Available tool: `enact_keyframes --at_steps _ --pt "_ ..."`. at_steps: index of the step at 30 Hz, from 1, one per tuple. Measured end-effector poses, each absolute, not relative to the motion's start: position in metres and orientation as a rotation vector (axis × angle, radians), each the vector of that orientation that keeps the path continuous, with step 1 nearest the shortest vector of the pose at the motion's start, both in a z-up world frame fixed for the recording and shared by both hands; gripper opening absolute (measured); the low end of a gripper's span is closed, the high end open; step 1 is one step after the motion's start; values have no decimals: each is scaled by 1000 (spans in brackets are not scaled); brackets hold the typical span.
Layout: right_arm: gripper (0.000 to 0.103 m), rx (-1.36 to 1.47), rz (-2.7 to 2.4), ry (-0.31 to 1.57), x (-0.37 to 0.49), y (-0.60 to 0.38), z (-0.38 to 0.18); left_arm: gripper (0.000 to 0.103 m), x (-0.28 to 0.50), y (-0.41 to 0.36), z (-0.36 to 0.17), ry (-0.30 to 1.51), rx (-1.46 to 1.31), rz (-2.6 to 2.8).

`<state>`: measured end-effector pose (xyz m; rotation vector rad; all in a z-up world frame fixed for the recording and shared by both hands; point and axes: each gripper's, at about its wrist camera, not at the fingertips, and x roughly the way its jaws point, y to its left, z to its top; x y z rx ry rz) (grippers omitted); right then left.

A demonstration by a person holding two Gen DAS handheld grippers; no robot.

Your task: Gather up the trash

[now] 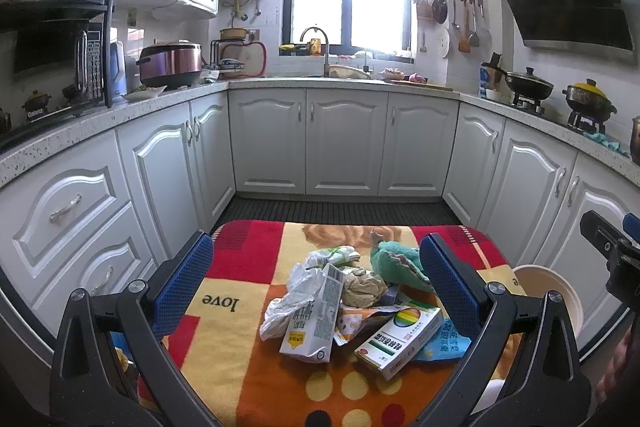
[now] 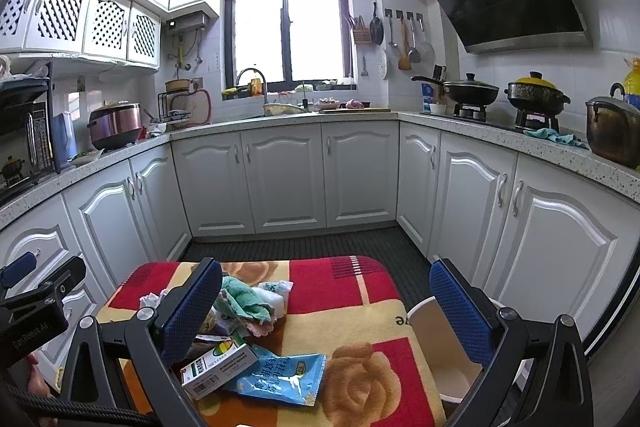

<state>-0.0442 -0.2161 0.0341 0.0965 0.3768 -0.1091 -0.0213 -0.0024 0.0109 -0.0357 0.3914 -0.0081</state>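
Both grippers hang spread wide and empty — the left gripper (image 1: 316, 279) over the trash pile (image 1: 352, 303) on the blanket (image 1: 224, 359), the right gripper (image 2: 326, 307) nearer the white bin (image 2: 436, 347) beside it. Best pinch one loose piece, like the blue wrapper (image 2: 280, 375) — not the heap.
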Motion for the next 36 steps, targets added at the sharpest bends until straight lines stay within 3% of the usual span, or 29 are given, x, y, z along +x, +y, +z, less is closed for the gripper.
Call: enact_keyframes --at_steps 36 --pt "103 79 -118 393 -41 -217 28 103 -20 0 5 407 -28 12"
